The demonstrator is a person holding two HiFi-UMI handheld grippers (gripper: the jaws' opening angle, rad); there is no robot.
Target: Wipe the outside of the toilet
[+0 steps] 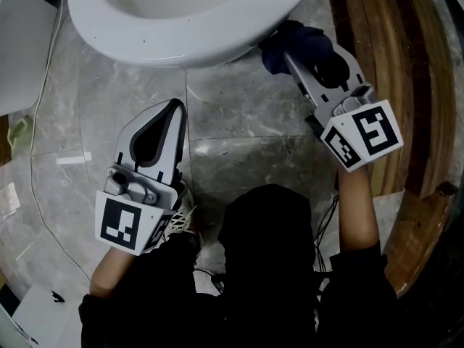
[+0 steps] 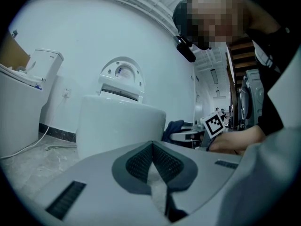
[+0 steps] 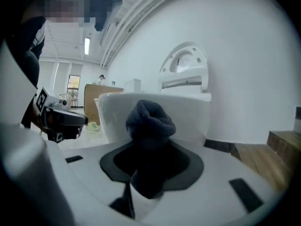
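Toilet (image 1: 181,42): white bowl at the top of the head view, standing on a grey marble floor (image 1: 239,114)
Right claw (image 1: 296,62): clamped on a dark blue cloth (image 3: 149,119), bunched between the jaws
Cloth: tucked against the bowl's outer edge, on the side nearest the wooden platform (image 1: 391,85)
Left claw (image 1: 172,113): jaws pressed together, gripping nothing, held over the floor, tip toward the bowl, apart from the cloth
Cable (image 1: 43,122): thin white line trailing across the floor left of the bowl

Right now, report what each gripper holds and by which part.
Right gripper: shut on the dark cloth, pinched at one end, the wad bulging past the tips. Left gripper: shut, nothing held.
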